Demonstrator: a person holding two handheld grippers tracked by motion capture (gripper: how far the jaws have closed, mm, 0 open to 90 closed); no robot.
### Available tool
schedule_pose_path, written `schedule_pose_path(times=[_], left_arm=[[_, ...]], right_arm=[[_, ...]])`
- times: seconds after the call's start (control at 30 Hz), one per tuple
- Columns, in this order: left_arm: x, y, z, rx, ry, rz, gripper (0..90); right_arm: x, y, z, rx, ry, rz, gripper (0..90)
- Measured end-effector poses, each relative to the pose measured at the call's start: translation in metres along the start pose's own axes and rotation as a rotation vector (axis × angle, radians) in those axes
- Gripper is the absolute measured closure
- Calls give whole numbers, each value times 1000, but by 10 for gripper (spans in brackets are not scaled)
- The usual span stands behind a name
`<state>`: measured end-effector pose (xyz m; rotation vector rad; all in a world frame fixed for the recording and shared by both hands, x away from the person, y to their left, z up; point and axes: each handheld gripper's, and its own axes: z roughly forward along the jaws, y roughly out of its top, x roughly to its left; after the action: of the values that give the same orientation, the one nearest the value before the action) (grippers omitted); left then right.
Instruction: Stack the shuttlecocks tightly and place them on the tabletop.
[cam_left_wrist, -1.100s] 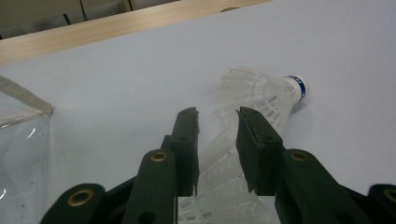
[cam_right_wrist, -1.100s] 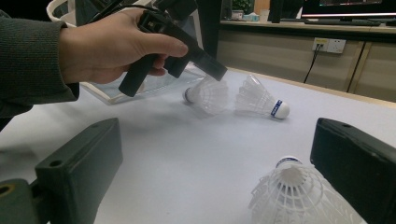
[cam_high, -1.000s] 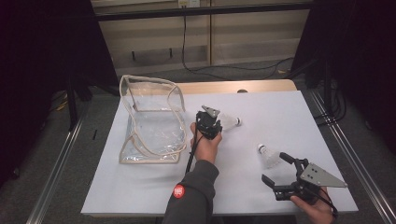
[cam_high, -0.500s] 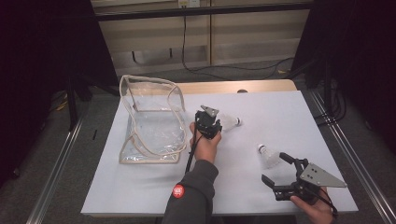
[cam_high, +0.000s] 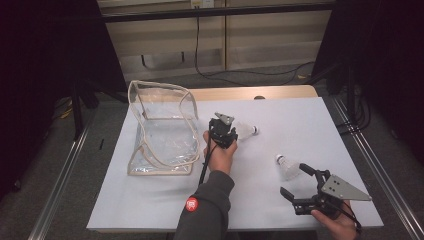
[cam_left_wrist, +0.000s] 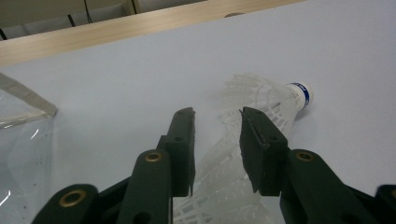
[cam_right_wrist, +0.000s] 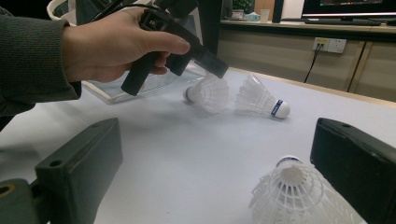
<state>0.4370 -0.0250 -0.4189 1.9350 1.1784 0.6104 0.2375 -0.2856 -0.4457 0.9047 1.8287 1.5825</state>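
Observation:
Three white shuttlecocks lie on the white table top (cam_high: 310, 115). Two of them lie skirt to skirt by my left gripper (cam_high: 236, 132). The nearer one (cam_right_wrist: 208, 93) rests on the table with its mesh skirt (cam_left_wrist: 219, 186) between my left gripper's (cam_left_wrist: 216, 114) jaws. The jaws straddle it loosely, and it looks unsquashed. The farther one (cam_left_wrist: 280, 100) points its blue-banded cork away. The third shuttlecock (cam_high: 286, 167) stands just ahead of my right gripper (cam_high: 292, 179). There the jaws are wide open, and the shuttlecock (cam_right_wrist: 289, 191) sits low beside the right jaw.
A clear plastic zip bag (cam_high: 160, 125) stands open at the table's left, right beside my left hand (cam_high: 220, 155). A wooden strip (cam_high: 250, 93) edges the table's far side. Metal rails run along both sides of the table.

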Motion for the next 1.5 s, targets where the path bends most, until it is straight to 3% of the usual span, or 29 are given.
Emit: schedule_pose_path(times=[0.47,0.63,0.93,1.23,1.5], left_arm=[[1,0,-1,9,-8,-21,509],[2,1,-3,9,-13,-19,505],[4,3,-8,13,-33,-55,432],[3,5,-19,8,-98,-99,316],[0,6,-30,11,-185,-98,196]], right_arm=[[1,0,0,2,3,2,18],[1,0,0,3,2,-2,18],[0,0,0,6,2,0,18],[0,0,0,7,2,-2,18],[-1,0,0,9,1,0,19]])
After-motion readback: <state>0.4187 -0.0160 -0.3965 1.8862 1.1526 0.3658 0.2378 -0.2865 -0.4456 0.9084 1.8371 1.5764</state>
